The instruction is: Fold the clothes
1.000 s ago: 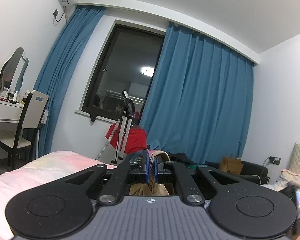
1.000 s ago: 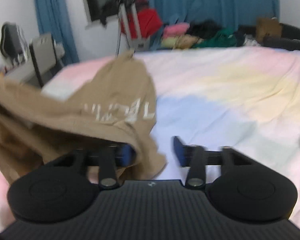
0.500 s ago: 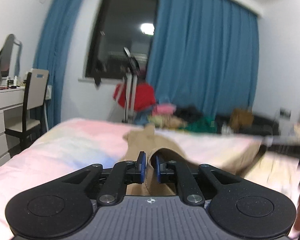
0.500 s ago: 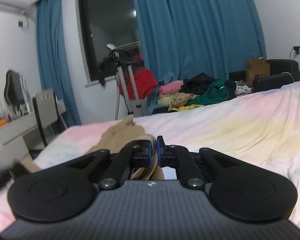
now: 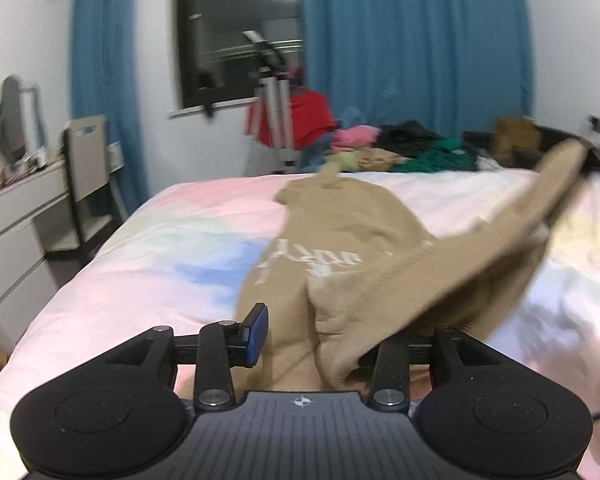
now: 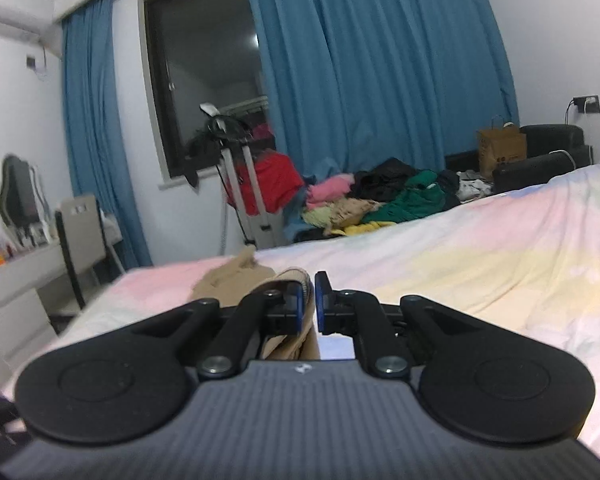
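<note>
While the tan knit sweater with white lettering [image 5: 340,264] lies spread on the bed with the pastel pink, blue and yellow cover [image 5: 172,248], the left hand-held gripper [image 5: 320,336] stands with its jaws apart, having just been opening. Its left blue pad is bare, and a fold of the sweater hangs between the jaws, draping over the right finger (which it hides). One edge of the sweater stretches up toward the far right of that view.

The right hand-held gripper [image 6: 308,304] is clamped together on a ribbed edge of the sweater [image 6: 236,280], pinched between its blue pads. At the far side, a pile of coloured clothes [image 6: 380,196] lies below the blue curtains [image 6: 380,68].
</note>
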`<state>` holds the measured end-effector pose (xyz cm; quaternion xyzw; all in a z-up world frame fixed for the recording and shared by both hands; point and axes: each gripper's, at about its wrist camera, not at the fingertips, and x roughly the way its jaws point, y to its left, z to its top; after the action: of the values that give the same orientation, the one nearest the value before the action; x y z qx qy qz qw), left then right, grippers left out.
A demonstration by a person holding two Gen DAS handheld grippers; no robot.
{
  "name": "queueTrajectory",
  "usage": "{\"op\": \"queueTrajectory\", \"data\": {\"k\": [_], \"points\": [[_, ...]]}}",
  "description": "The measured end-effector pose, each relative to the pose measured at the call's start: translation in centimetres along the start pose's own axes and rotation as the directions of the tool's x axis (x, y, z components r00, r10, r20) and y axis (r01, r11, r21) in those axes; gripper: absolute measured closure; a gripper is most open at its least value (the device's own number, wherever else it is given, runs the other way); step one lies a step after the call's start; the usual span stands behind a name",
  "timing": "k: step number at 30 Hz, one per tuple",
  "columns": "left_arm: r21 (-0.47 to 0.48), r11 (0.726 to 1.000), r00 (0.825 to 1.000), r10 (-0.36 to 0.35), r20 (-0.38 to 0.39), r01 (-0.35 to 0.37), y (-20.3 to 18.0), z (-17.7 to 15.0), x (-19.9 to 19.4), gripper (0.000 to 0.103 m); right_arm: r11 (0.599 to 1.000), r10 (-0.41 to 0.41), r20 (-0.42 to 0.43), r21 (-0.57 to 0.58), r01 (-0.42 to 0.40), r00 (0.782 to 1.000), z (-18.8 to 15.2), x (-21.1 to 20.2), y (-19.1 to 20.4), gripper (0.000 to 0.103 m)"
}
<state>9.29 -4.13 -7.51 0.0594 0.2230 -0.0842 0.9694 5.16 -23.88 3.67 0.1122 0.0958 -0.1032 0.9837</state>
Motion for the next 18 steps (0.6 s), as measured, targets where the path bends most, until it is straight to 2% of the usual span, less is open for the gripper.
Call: {"op": "queueTrajectory", "data": {"k": [4, 5, 7, 8, 9, 12, 14, 15, 16, 18], "points": [[-0.069, 0.996, 0.997, 0.059, 0.059, -0.055, 1.3, 1.4, -0.4, 0.056, 0.998, -0.032, -0.058, -0.048, 0.029, 0.998, -0.9, 1.2, 0.4, 0.092], [-0.080, 0.994, 0.994, 0.074, 0.076, -0.067, 1.5, 1.7, -0.7, 0.056, 0.998, -0.041, -0.085, -0.060, 0.036, 0.996, -1.2, 1.7, 0.6, 0.089], [-0.105, 0.991, 0.989, 0.100, 0.107, -0.088, 1.9, 2.1, -1.1, 0.056, 0.994, -0.069, -0.143, -0.096, 0.055, 0.987, -2.0, 2.7, 0.8, 0.076], [-0.118, 0.988, 0.987, 0.110, 0.120, -0.096, 2.1, 2.3, -1.3, 0.056, 0.992, -0.079, -0.174, -0.106, 0.061, 0.982, -2.5, 3.2, 0.9, 0.062], [-0.134, 0.986, 0.984, 0.121, 0.131, -0.103, 2.5, 2.5, -1.4, 0.056, 0.992, -0.087, -0.206, -0.111, 0.065, 0.975, -2.9, 3.7, 0.8, 0.054], [-0.172, 0.978, 0.977, 0.144, 0.158, -0.117, 3.2, 2.9, -1.9, 0.056, 0.994, -0.064, -0.344, -0.100, 0.031, 0.937, -4.5, 5.4, 0.8, 0.052], [-0.187, 0.975, 0.973, 0.153, 0.171, -0.120, 3.5, 3.1, -2.1, 0.056, 0.994, -0.029, -0.456, -0.105, -0.021, 0.890, -5.9, 6.5, 1.0, 0.052], [-0.191, 0.974, 0.972, 0.154, 0.178, -0.120, 3.6, 3.2, -2.2, 0.056, 0.994, -0.026, -0.483, -0.107, -0.030, 0.875, -6.4, 6.8, 1.1, 0.052], [-0.193, 0.974, 0.971, 0.155, 0.185, -0.118, 3.6, 3.2, -2.4, 0.055, 0.994, -0.034, -0.482, -0.110, -0.022, 0.875, -6.7, 6.7, 1.2, 0.052], [-0.192, 0.974, 0.966, 0.162, 0.202, -0.123, 3.4, 3.1, -3.1, 0.054, 0.997, -0.059, -0.433, -0.078, 0.028, 0.899, -6.2, 5.8, 0.8, 0.052]]}}
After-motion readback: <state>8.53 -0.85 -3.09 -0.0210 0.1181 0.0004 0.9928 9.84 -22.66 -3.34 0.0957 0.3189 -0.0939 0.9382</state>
